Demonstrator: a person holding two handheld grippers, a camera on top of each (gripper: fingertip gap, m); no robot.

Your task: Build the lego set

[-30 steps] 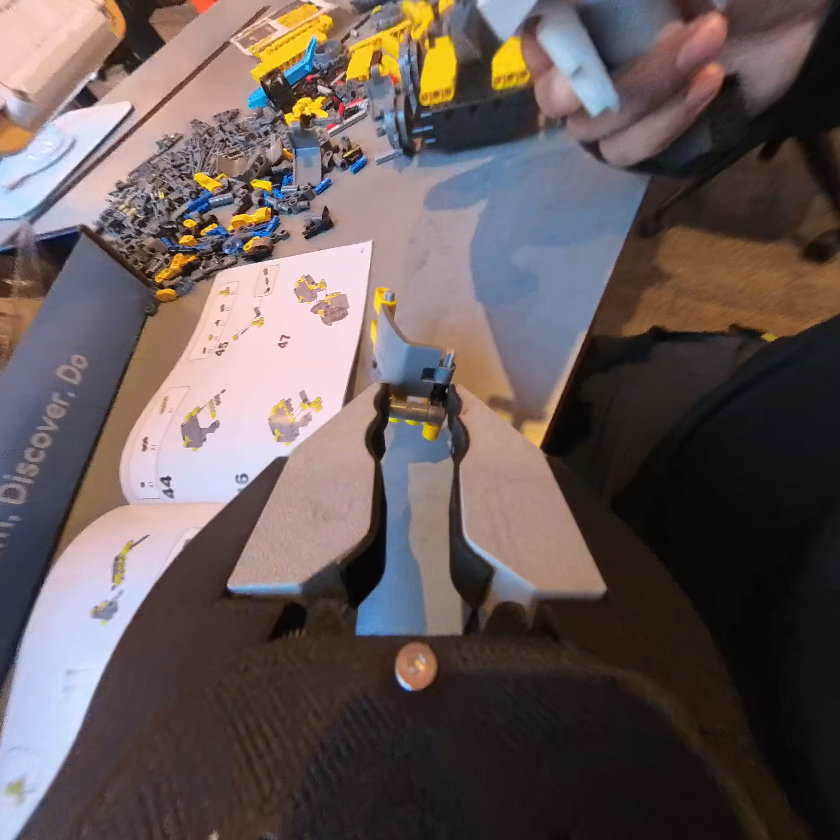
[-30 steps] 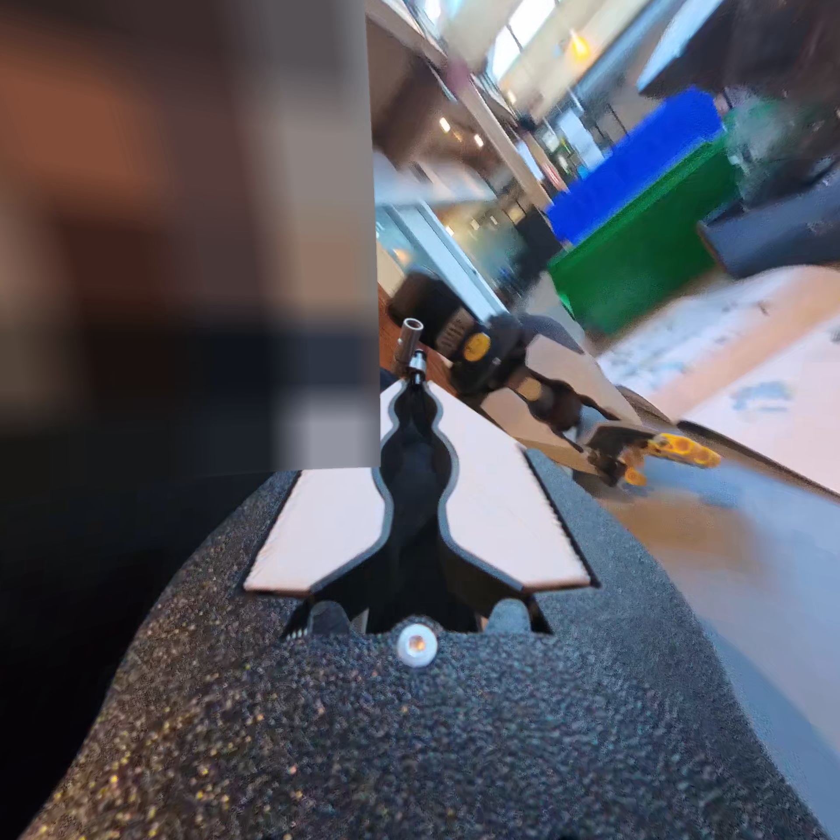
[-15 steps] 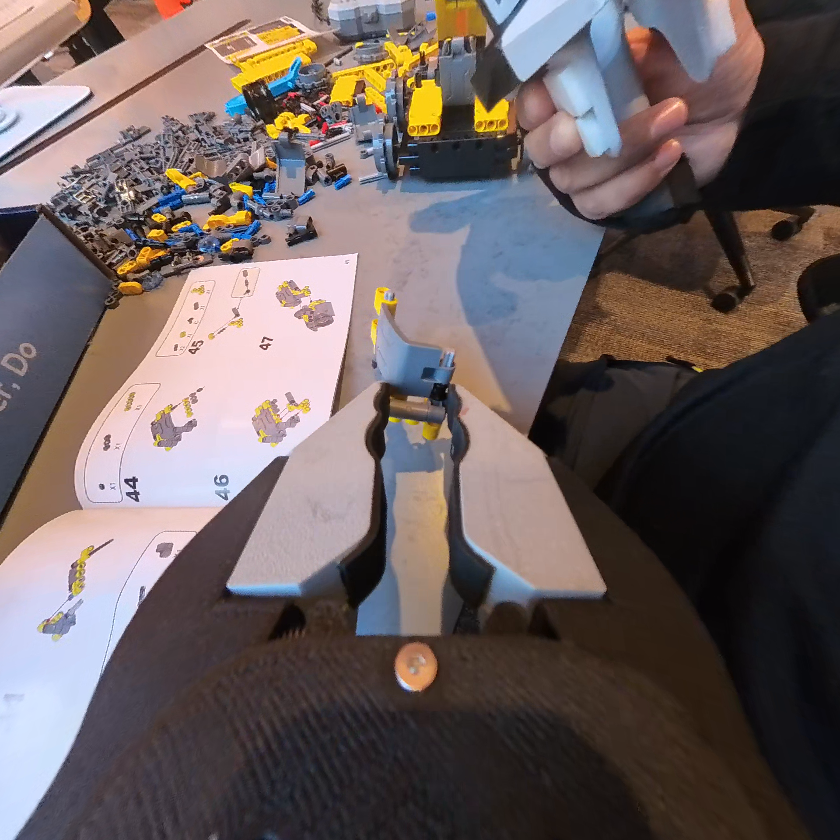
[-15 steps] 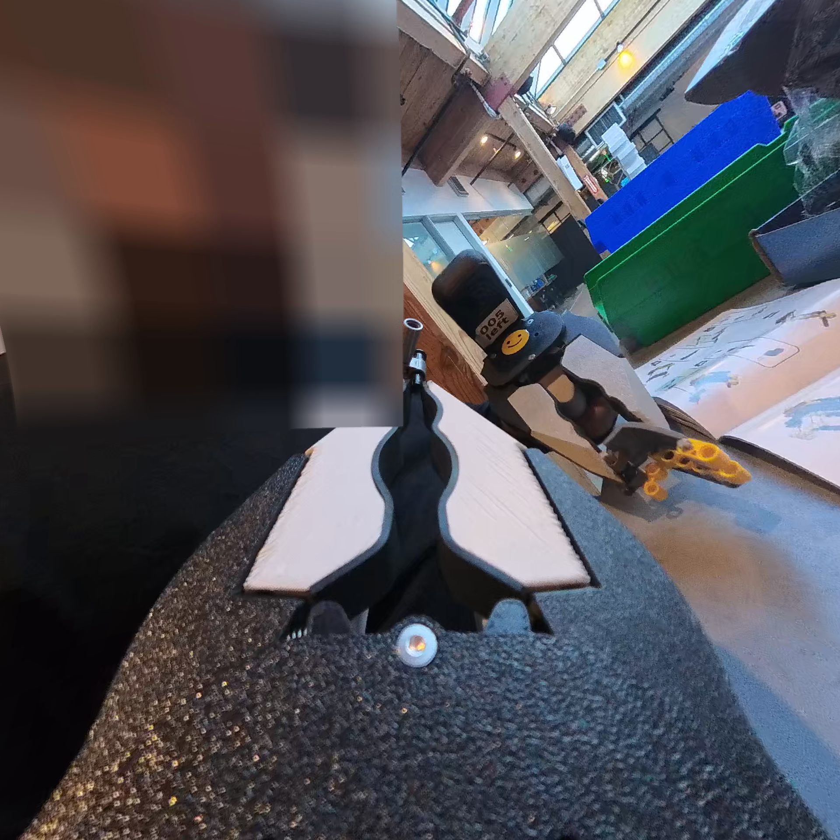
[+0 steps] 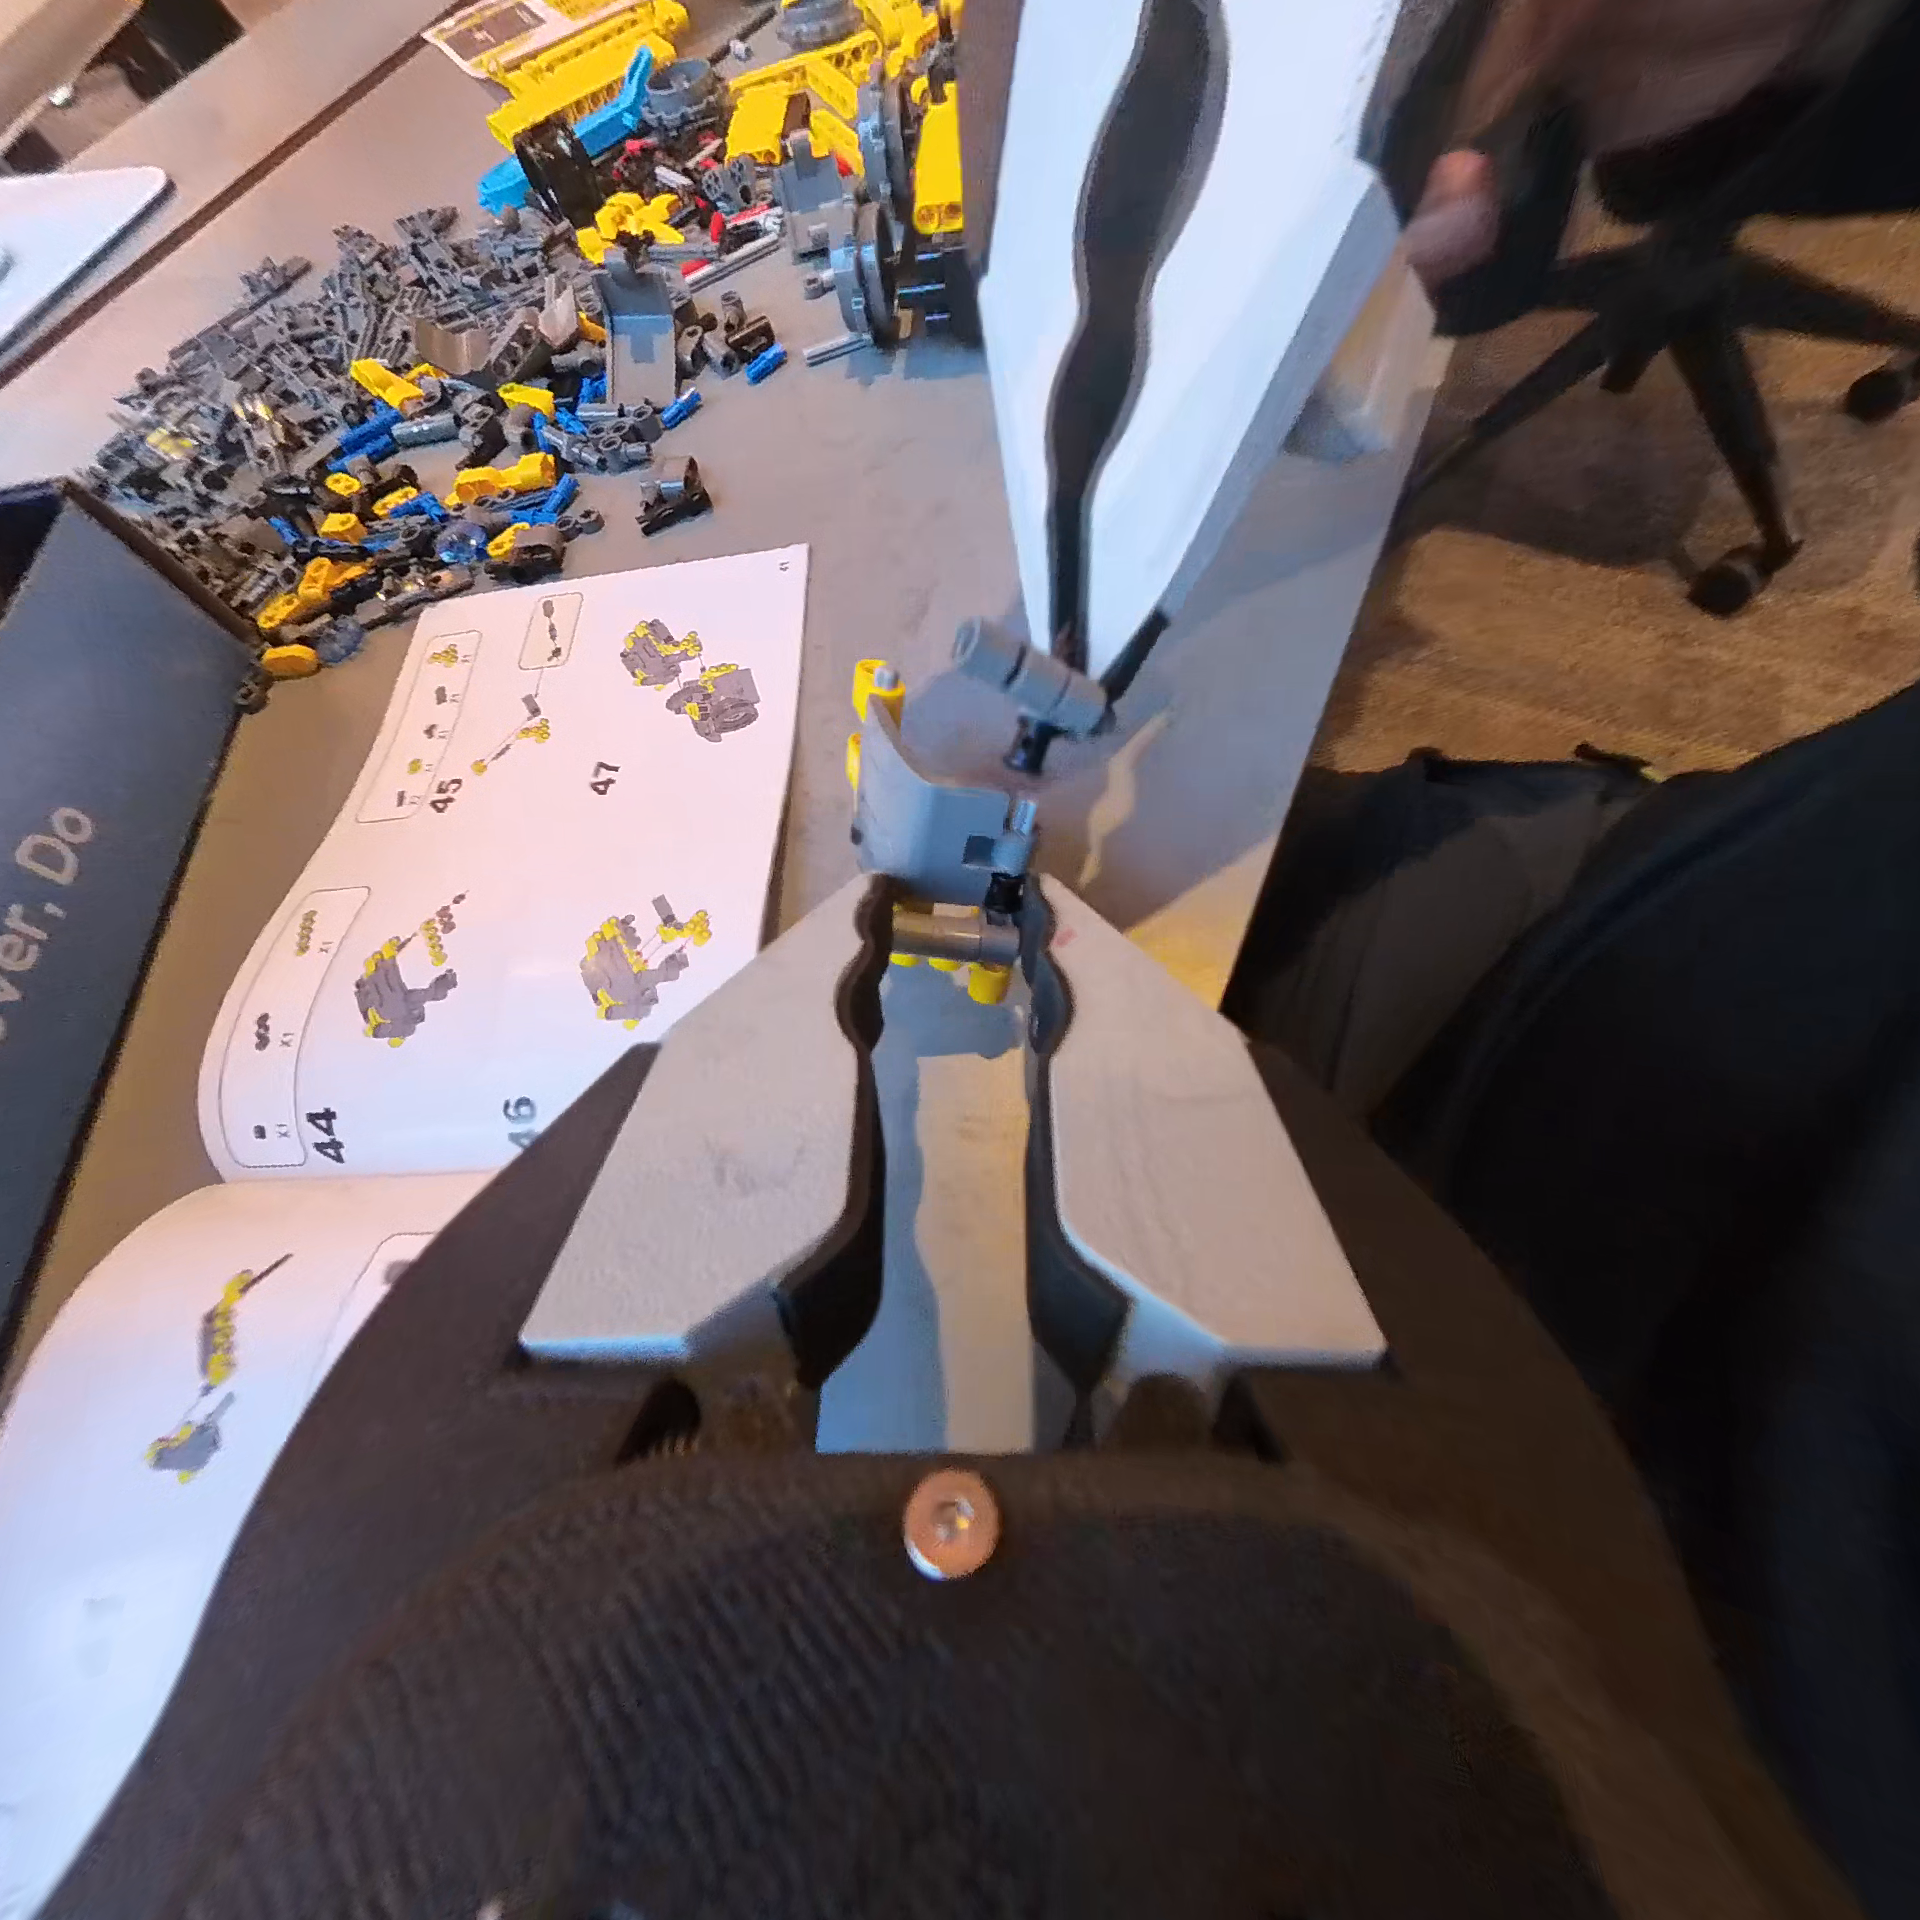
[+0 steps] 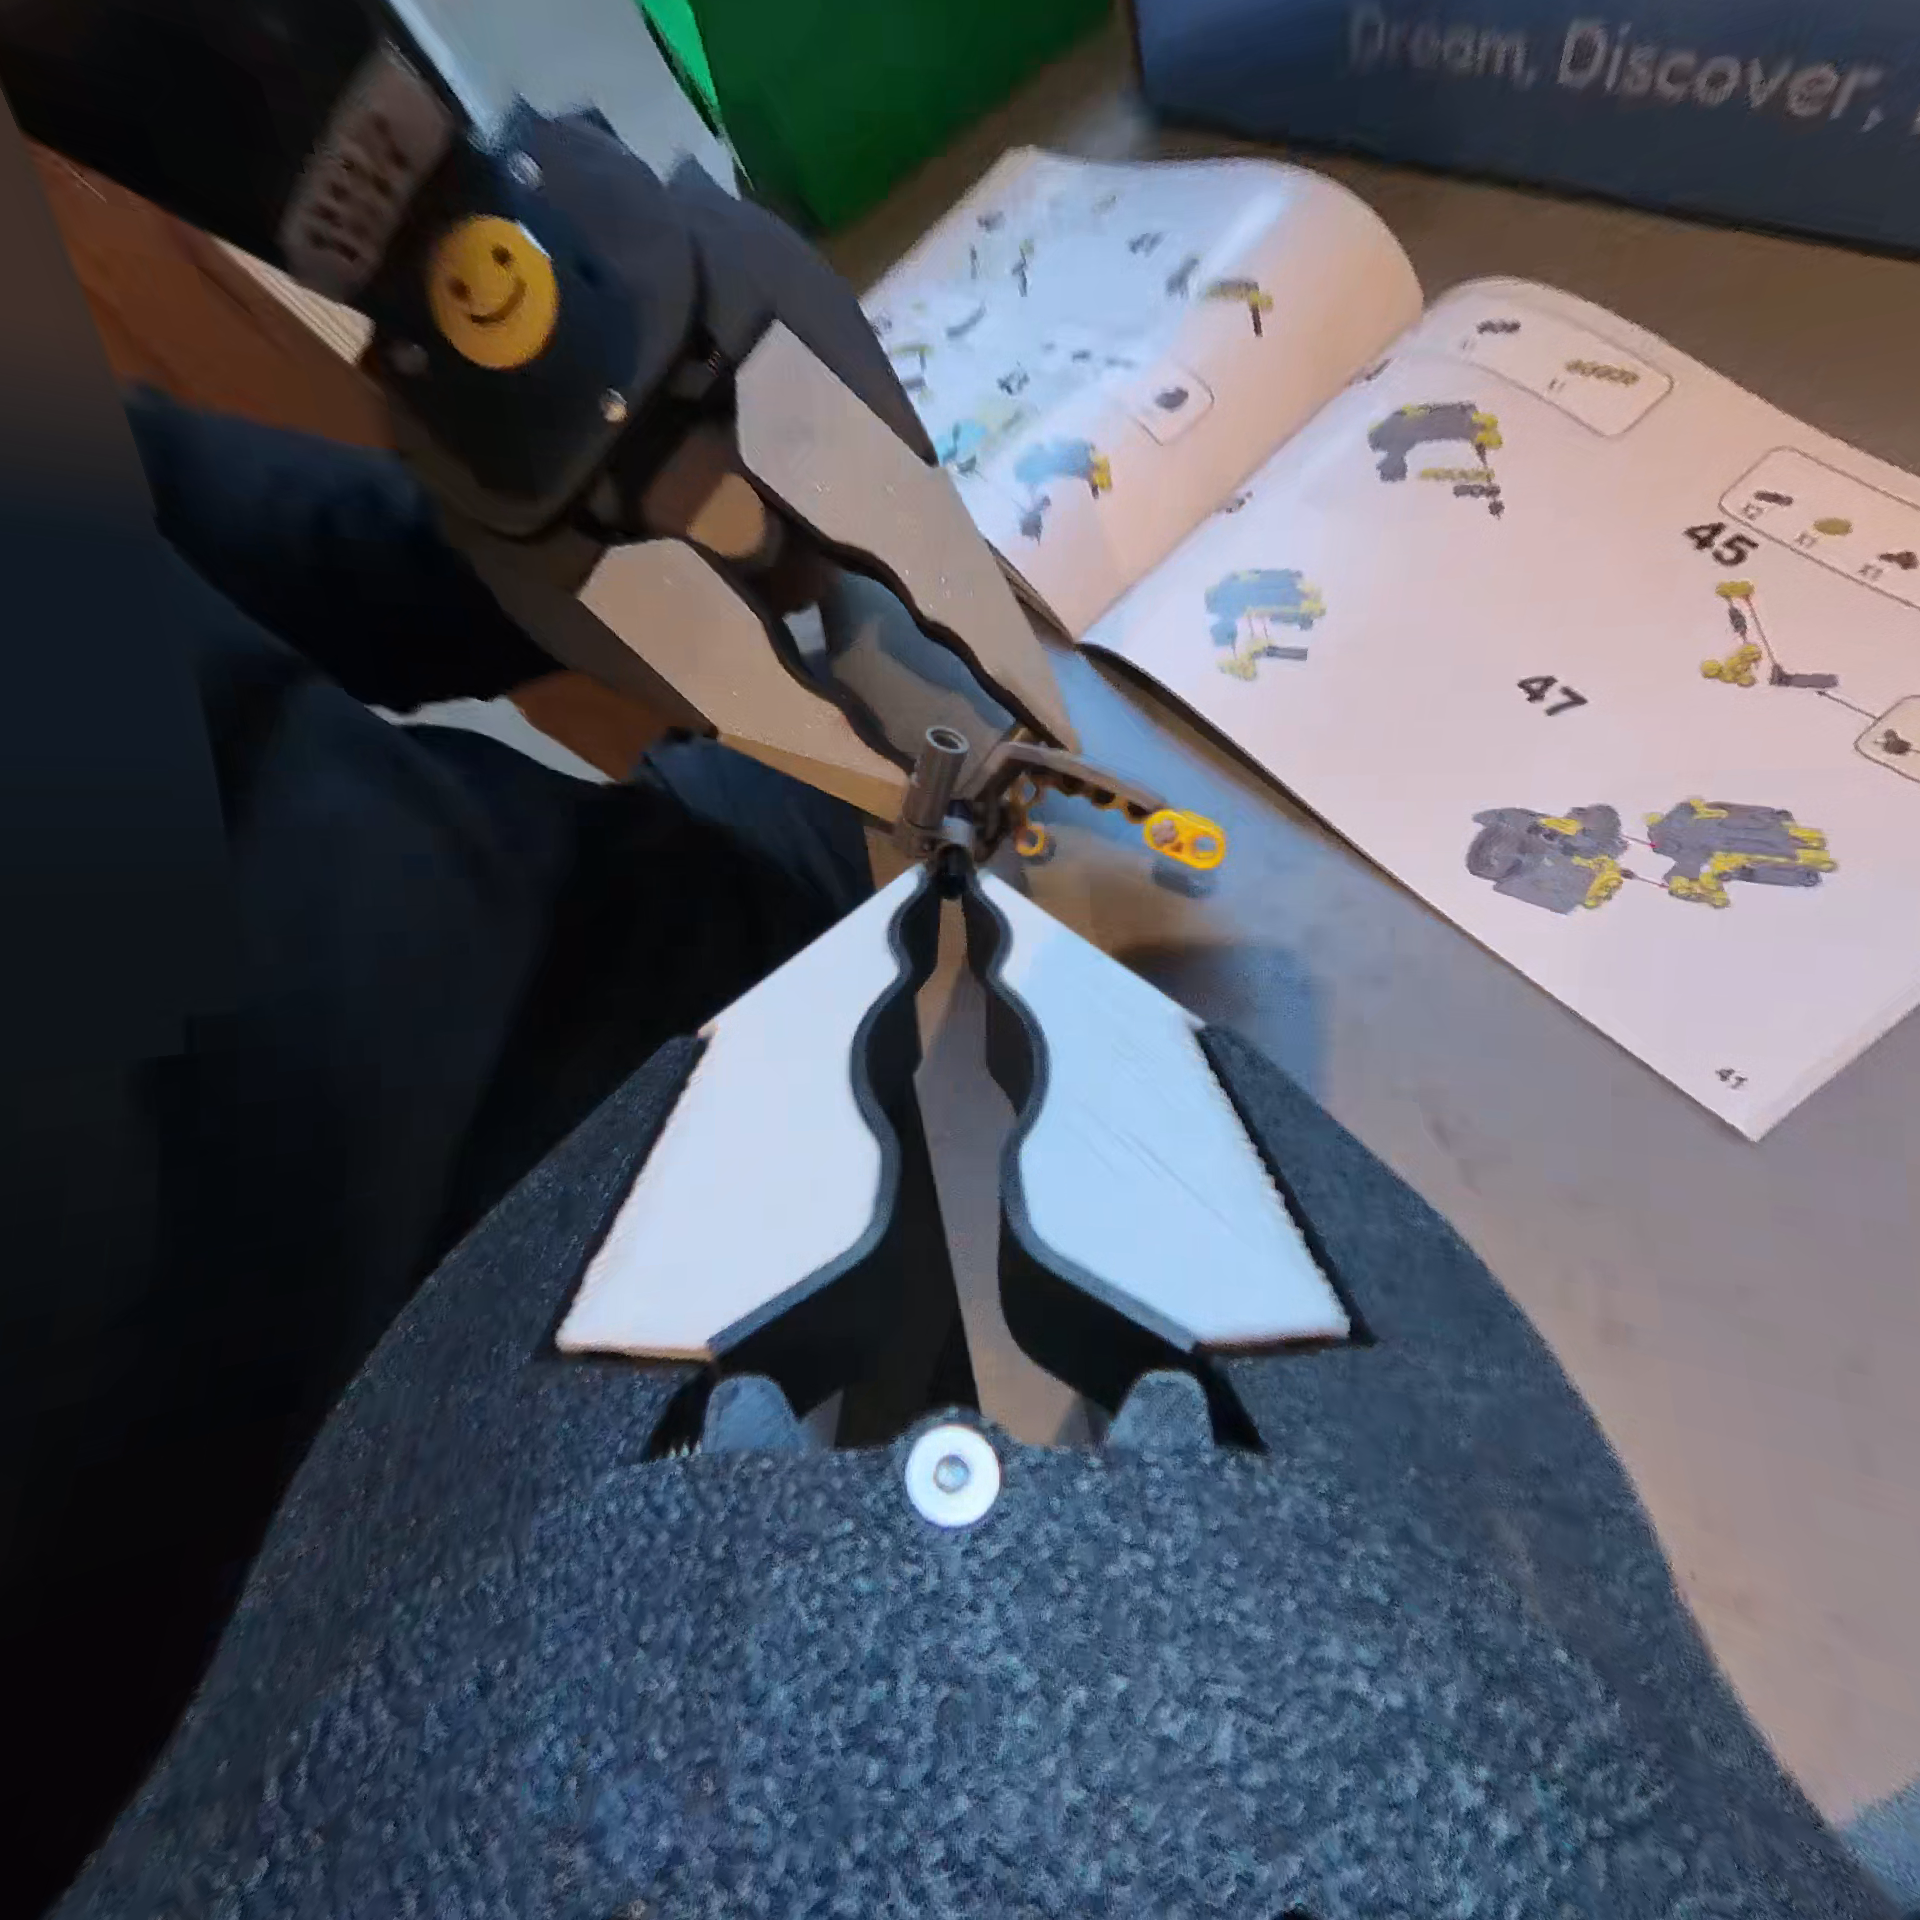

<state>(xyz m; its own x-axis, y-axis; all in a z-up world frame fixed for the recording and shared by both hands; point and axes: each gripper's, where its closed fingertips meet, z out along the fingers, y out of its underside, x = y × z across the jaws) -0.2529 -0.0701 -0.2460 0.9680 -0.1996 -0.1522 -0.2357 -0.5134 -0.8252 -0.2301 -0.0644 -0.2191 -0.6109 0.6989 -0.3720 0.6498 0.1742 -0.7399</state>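
Observation:
My left gripper (image 5: 951,904) is shut on a small grey and yellow brick assembly (image 5: 925,810) and holds it just above the grey table (image 5: 914,499). My right gripper (image 6: 948,883), with white fingers, is shut on a small grey connector with a black pin (image 6: 935,779). In the left wrist view the right gripper (image 5: 1081,665) comes down from above, with the connector (image 5: 1023,675) just over the assembly's top. In the right wrist view the left gripper (image 6: 977,758) sits right ahead, and the assembly's yellow end (image 6: 1184,836) sticks out to the right.
An open instruction booklet (image 5: 520,831) lies left of the grippers. Behind it are a pile of loose grey, blue and yellow pieces (image 5: 416,416) and a partly built yellow and black model (image 5: 914,156). A dark box (image 5: 94,779) stands at the left. The table edge (image 5: 1299,779) and an office chair (image 5: 1714,364) are at the right. The gap from one gripper's tips to the other's is roughly 4 cm.
The right gripper has swung down from facing the room to facing the table. Its connector has come close above the assembly. The left gripper has barely moved and still holds the assembly.

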